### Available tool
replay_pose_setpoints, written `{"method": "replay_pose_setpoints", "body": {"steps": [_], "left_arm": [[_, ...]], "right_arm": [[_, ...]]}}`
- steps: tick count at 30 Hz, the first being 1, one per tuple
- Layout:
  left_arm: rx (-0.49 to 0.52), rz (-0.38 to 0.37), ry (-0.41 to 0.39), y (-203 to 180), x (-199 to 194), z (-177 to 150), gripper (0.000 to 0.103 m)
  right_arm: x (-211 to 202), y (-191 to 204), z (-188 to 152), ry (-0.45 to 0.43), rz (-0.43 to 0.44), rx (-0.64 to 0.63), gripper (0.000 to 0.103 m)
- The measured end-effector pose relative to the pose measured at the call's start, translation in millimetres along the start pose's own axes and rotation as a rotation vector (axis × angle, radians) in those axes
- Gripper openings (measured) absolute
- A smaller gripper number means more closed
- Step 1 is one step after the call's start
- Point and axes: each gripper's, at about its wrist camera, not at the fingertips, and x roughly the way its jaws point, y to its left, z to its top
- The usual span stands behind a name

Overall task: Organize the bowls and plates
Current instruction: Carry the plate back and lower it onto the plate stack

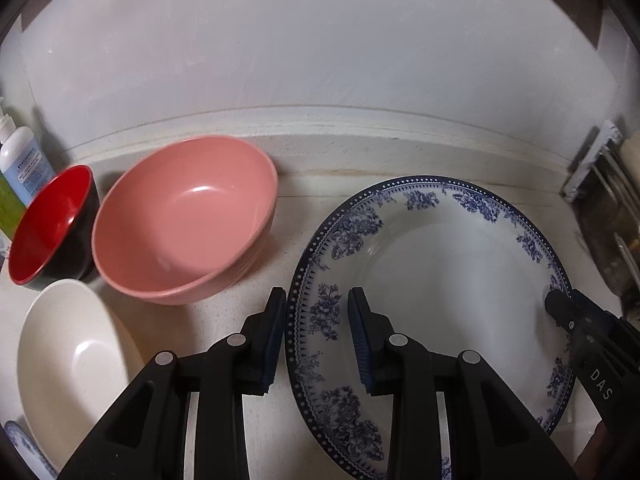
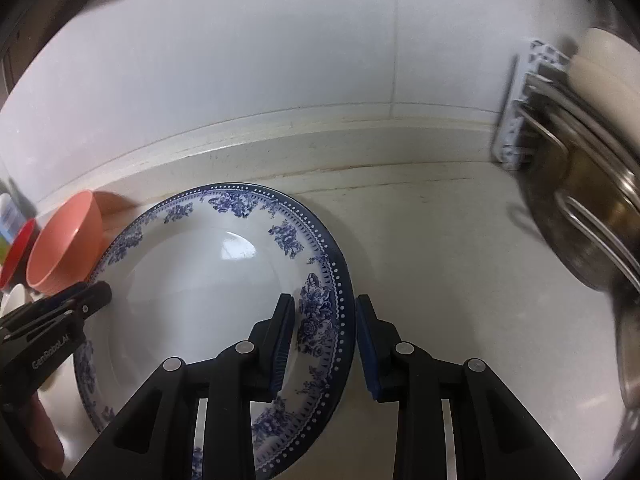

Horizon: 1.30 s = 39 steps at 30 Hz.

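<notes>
Plates and bowls share a pale countertop (image 2: 440, 280) against a white wall. Going from the left: a red-and-black bowl (image 1: 52, 224), a cream bowl (image 1: 68, 360) in front of it, then a pink bowl (image 1: 184, 216), all upright and close together. Right of them lies the blue-and-white plate (image 1: 440, 272), broad, glazed white in the well, with a dotted navy edge and blue flower sprays round its rim. It looks like glazed ceramic, so I judge it stiff, fairly heavy, slick and liable to chip if dropped or knocked. The rim is the sensible place to hold, at 2 opposite sides, as is happening now.

The left gripper (image 1: 318, 300) straddles the plate's left rim, 1 finger outside, 1 over the well; the pads seem near the rim, but I cannot tell whether they actually pinch it. The right gripper (image 2: 324, 308) straddles the right rim in the same way, equally unclear. Further right stands a metal dish rack (image 2: 580, 208), well apart from the plate.
</notes>
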Motion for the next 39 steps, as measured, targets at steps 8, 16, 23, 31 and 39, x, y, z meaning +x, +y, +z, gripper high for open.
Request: {"method": "replay_pose_setpoints", "body": {"steps": [8,16,23,31,39], "left_arm": [[-0.015,-0.04,-0.036,24,-31,2,0.032],[-0.031,-0.04,-0.087,57,-77,-7,0.032],[-0.063,-0.02,-0.129,85,-108,-23,0.032],[-0.112,0.015,-0.164,141,-153,-44,0.032],[-0.146,0.064,-0.199,200,-199,-71,0.032]], "right_arm": [[-50,5,-6,-0.055,-0.045,0.0,0.032],[-90,26,-11,-0.089,-0.037,-0.006,0.032],[-116,58,-21,-0.103,-0.013,-0.015,0.032],[-144,108,-35,-0.127,0.028,-0.051,0.032],[-170,164,-58,-0.129,0.081,-0.08,0.032]]}}
